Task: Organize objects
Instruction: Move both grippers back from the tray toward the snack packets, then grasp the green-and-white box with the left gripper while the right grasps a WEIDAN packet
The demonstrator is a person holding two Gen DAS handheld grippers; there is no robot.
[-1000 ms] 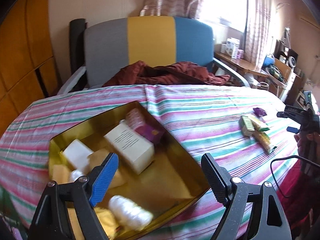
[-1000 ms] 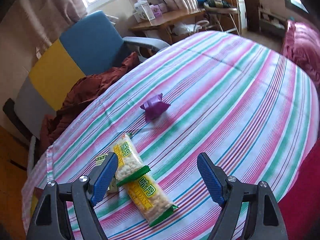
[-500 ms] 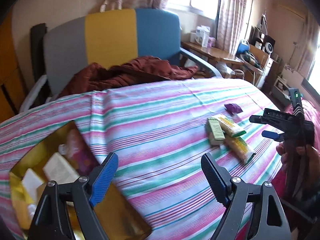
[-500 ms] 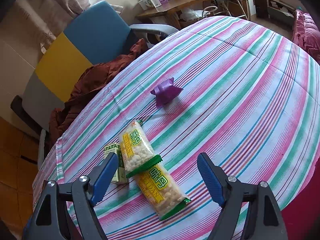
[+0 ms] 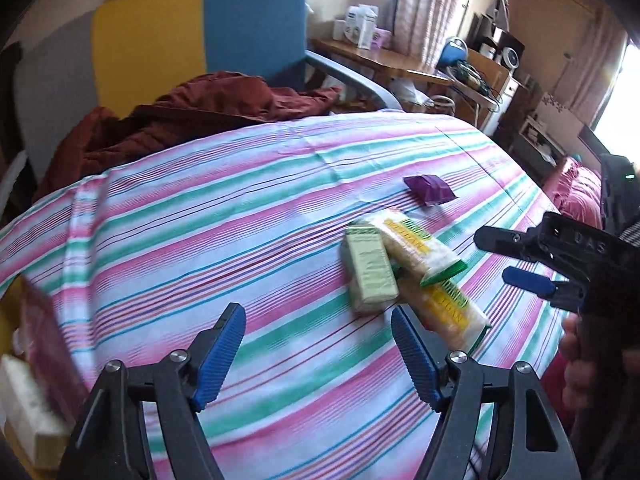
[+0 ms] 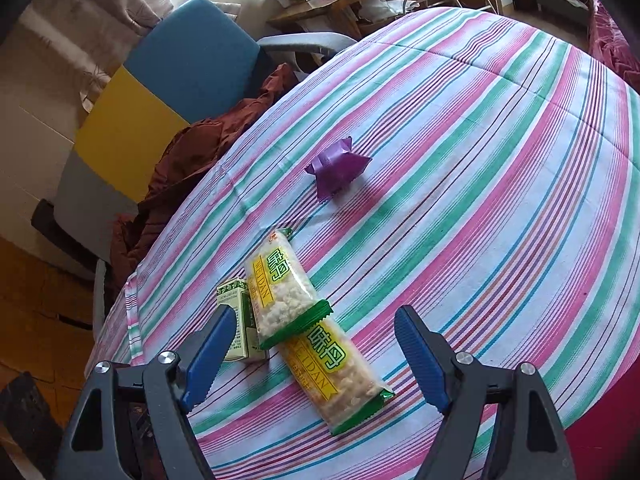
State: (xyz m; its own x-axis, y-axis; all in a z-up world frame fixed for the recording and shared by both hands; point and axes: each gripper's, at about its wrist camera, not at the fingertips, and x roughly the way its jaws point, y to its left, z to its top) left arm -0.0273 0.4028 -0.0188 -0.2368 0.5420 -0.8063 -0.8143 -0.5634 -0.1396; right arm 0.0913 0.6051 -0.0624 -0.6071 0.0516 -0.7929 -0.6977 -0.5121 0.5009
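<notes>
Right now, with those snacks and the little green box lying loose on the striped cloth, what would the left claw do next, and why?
Probably ease forward over the green box: the left gripper is empty, its jaws closing, and that box lies nearest its fingers, touching the two snack packs.

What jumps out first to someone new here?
The striped tablecloth fills both views. Near its middle, two yellow-green snack packs overlap beside a small green box, with a purple wrapper lying apart beyond them. The right tool hangs open over the packs.
</notes>
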